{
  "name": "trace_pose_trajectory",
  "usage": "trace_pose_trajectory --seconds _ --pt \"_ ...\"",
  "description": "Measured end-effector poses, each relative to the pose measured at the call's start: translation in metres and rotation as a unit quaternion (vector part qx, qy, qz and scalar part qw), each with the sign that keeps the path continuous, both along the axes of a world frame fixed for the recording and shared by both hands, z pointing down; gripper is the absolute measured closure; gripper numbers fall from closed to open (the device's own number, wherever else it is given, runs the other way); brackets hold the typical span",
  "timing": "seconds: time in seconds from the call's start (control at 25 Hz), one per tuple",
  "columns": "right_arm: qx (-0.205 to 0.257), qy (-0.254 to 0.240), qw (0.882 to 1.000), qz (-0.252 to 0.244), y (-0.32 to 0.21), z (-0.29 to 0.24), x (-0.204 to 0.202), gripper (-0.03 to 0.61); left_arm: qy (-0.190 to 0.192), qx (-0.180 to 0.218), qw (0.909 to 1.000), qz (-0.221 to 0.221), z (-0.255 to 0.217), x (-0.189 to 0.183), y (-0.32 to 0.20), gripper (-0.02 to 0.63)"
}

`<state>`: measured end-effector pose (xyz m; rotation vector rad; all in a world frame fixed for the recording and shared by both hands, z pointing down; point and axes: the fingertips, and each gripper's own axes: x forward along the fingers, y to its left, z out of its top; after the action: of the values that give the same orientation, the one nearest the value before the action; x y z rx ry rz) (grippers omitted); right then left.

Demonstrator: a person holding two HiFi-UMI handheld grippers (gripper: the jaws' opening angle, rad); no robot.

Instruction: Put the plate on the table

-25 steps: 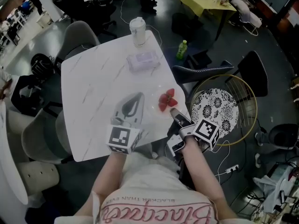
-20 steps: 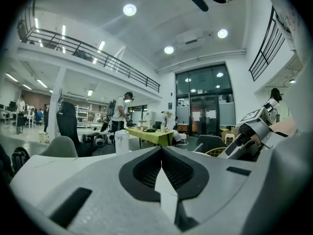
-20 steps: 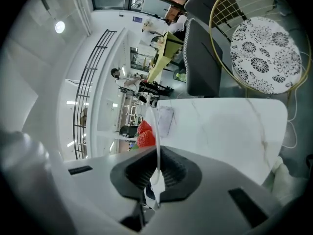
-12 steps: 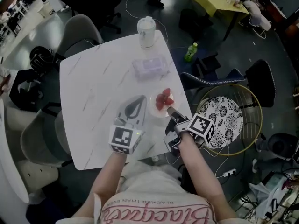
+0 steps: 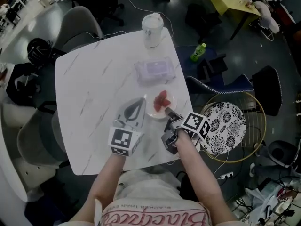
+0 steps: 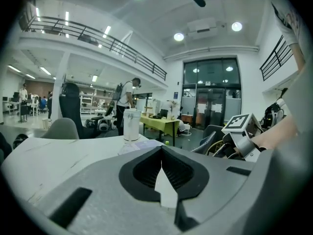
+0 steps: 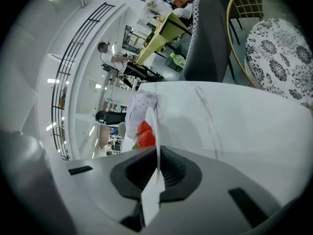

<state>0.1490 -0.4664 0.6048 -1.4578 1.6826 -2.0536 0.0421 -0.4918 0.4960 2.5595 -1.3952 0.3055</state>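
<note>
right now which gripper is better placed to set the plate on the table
Right: the right gripper holds the plate by its rim over the table; the left gripper is shut, empty, beside it.

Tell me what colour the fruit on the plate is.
Red strawberries on the plate, clearest in the right gripper view.

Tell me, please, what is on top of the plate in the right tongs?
Red strawberries lie on the plate, whose near rim the right tongs pinch. The berries cover the plate's middle, so anything beneath them cannot be seen.
</note>
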Motion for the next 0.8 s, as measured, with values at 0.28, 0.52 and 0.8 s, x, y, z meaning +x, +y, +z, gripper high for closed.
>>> trace_pose_trajectory --seconds 0.28,0.52,0.8 --pt "0.019 0.071 0.997 -0.032 -0.02 0.018 0.005 0.568 0.004 -0.015 0.9998 -0.015 0.013 -0.01 -0.011 0.609" --pt "0.046 0.177 0.981 -0.069 -0.027 0.027 0.01 0.537 0.004 -0.024 0.9996 -0.014 0.022 -0.009 -0.01 0.609" --pt "0.071 0.325 0.934 -0.129 -0.029 0.031 0.018 0.461 0.004 -0.023 0.9997 -0.011 0.024 -0.011 -0.01 0.609"
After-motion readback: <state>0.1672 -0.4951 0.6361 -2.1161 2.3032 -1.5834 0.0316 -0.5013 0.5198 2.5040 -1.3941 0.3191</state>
